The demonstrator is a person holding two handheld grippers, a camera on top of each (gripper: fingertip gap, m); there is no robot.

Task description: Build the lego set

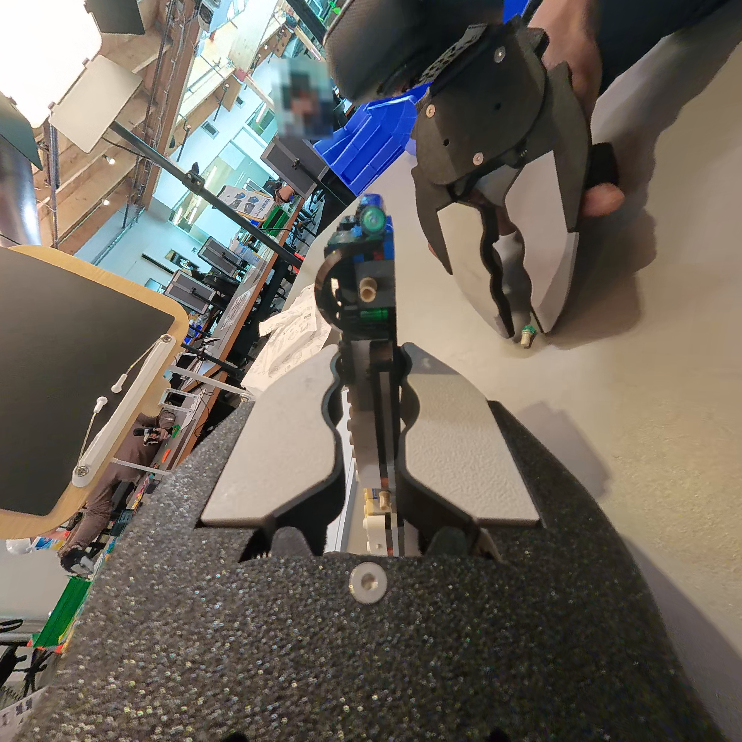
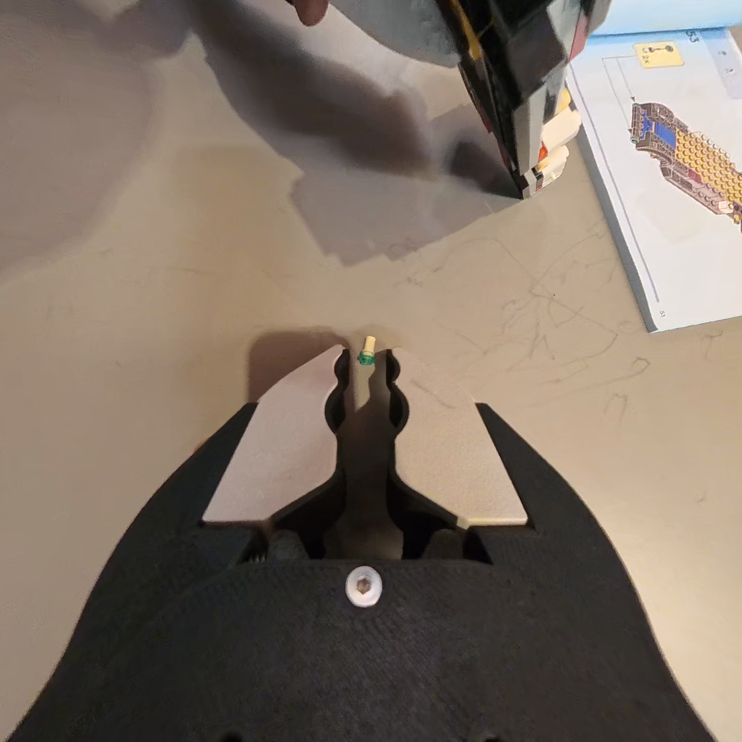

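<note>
On the beige table, beside an open instruction booklet, we see a small cream peg with a green cap lying between the tips of our right gripper, whose pads stand apart from it. Our left gripper is clamped on a long black brick model, held up near the right one.

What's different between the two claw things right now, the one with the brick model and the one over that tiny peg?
The left gripper is clamped on a long, mostly black brick model; the right gripper holds nothing. The left's model is lifted and angled above the table; the right's tips sit low at the table, jaws apart around a small cream-and-green peg without pressing it. Both share the same black, wavy-edged fingers.
</note>
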